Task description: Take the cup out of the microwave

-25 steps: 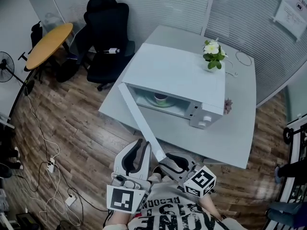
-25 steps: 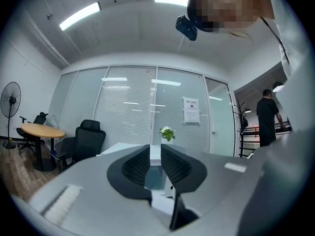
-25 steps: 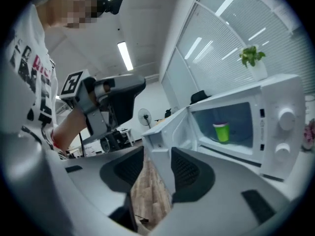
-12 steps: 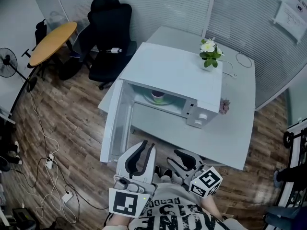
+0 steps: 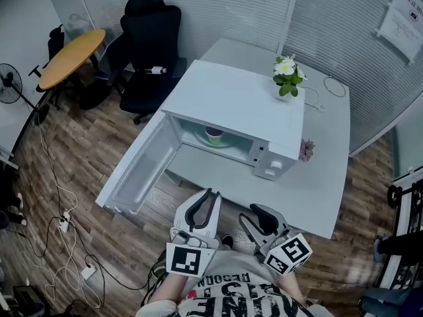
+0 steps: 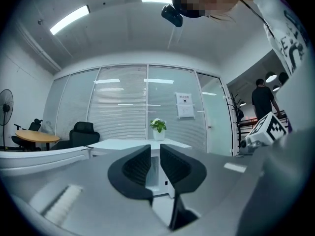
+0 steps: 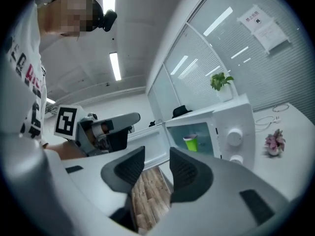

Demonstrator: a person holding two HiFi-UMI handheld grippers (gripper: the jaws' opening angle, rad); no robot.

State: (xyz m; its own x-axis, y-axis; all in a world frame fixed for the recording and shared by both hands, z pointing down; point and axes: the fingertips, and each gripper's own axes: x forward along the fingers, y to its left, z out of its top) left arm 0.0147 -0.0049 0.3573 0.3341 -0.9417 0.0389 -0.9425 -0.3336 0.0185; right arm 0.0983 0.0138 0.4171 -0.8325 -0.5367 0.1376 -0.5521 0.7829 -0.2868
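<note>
A green cup stands on the turntable inside the white microwave, whose door hangs wide open to the left. In the right gripper view the cup shows in the lit cavity, past the jaws. My left gripper is held low in front of the table, short of the microwave. Its jaws have just been closing to a narrow gap with nothing between them. To its right, my right gripper is open and empty. Both grippers are well short of the cup.
The microwave sits on a white table with a potted plant on its top and a cable behind. A black office chair, a round wooden table and floor cables lie to the left.
The microwave door has swung from nearly edge-on to wide open on the left. Both grippers have shifted slightly right, and the left jaws stand narrower.
</note>
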